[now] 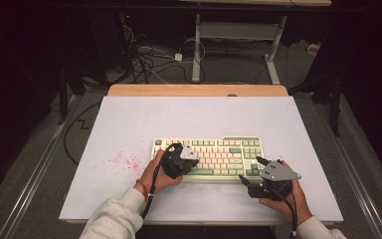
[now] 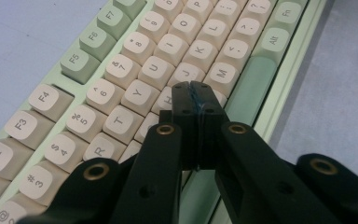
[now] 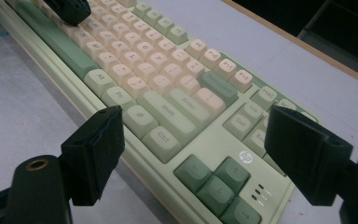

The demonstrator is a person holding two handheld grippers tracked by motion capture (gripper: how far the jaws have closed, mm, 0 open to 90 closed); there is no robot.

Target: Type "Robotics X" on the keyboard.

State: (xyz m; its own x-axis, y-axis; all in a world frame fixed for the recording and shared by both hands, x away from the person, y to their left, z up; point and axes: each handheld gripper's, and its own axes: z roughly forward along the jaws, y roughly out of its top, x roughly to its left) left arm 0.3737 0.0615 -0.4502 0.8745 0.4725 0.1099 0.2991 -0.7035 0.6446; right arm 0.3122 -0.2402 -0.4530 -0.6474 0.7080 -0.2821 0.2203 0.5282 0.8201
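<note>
- The keyboard [image 1: 209, 158] lies flat on the table's [image 1: 129, 119] near half, a little right of centre, its long side facing the person.
- The left gripper [image 2: 195, 91], jaws pressed together on nothing, has its tip on or just above the keys near H; contact cannot be told.
- To press well, I judge: keep the tip on one keycap and push straight down, gently.
- The right gripper [image 3: 193, 156] hangs jaws wide over the keyboard's right end, by the arrow keys.
- Each hand holds its gripper from behind.
</note>
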